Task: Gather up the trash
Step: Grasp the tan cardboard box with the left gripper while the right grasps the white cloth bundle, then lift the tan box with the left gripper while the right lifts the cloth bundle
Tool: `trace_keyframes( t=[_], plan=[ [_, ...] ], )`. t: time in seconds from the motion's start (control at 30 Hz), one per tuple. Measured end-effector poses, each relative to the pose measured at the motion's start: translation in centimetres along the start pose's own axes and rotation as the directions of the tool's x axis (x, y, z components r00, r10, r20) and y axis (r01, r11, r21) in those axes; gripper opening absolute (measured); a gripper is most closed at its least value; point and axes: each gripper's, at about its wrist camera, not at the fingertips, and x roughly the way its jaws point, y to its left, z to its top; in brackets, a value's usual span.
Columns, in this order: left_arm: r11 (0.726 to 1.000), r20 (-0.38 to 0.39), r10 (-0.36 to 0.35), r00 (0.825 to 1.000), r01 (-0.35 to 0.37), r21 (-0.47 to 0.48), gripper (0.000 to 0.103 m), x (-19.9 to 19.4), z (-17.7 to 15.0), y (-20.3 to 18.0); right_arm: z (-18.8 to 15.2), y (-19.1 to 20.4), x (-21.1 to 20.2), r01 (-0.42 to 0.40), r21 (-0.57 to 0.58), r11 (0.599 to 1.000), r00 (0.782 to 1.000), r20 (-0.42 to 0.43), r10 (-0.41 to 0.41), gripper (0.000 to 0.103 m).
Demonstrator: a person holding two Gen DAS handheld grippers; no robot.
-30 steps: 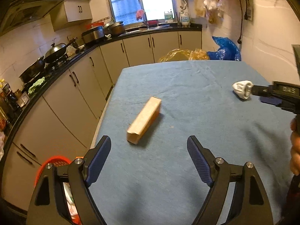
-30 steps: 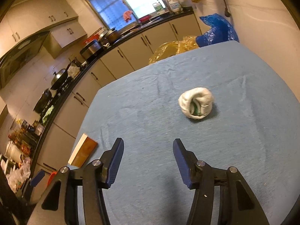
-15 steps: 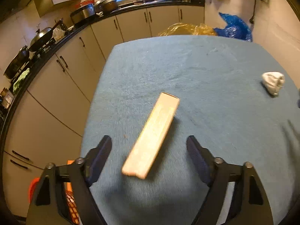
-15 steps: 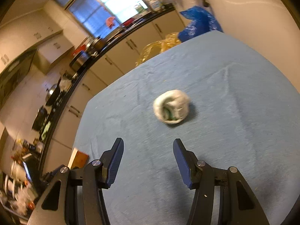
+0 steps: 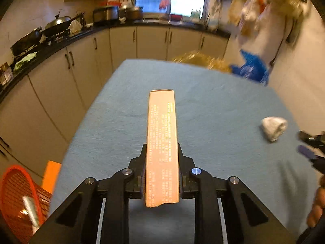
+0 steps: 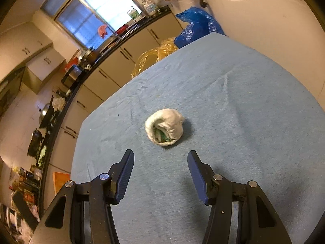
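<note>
Your left gripper (image 5: 161, 174) has just closed on the box's (image 5: 161, 142) near end for carrying, while your right gripper (image 6: 160, 174) gapes short of the wad (image 6: 165, 129) on the table (image 6: 233, 105).

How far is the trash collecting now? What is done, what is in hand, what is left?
Done: one pale item already lies in the red basket. In hand: the left gripper has just closed on the long cardboard box. Left: the box must go into the basket; the white wad on the blue tablecloth lies ahead of the open right gripper.
</note>
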Motion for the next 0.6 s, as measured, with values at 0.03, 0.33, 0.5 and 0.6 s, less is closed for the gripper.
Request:
trace_keyframes(
  t=[0.03,0.33,0.5,0.6],
  plan=[
    [1.000,0.016,-0.018,1.000,0.018,-0.008,0.022,-0.5,-0.3,-0.4,0.4,0.6,0.3,0.012,-0.027,1.000,1.000,-0.009,-0.012,0.062],
    [0.998,0.019,-0.065,0.998,0.065,-0.008,0.022,1.0,-1.6,-0.6,3.7,1.6,5.4,0.143,-0.151,0.978,0.989,0.046,-0.138,0.075],
    [0.999,0.025,-0.049,0.998,0.049,0.005,0.022,1.4,-2.1,-1.0,3.4,1.5,8.0,0.131,-0.191,0.973,0.991,0.015,-0.131,0.067],
    [0.999,0.042,-0.043,0.998,0.042,0.014,0.022,1.2,-2.1,-1.3,2.8,1.7,8.0,0.147,-0.226,0.963,0.989,0.016,-0.148,0.048]
  ],
)
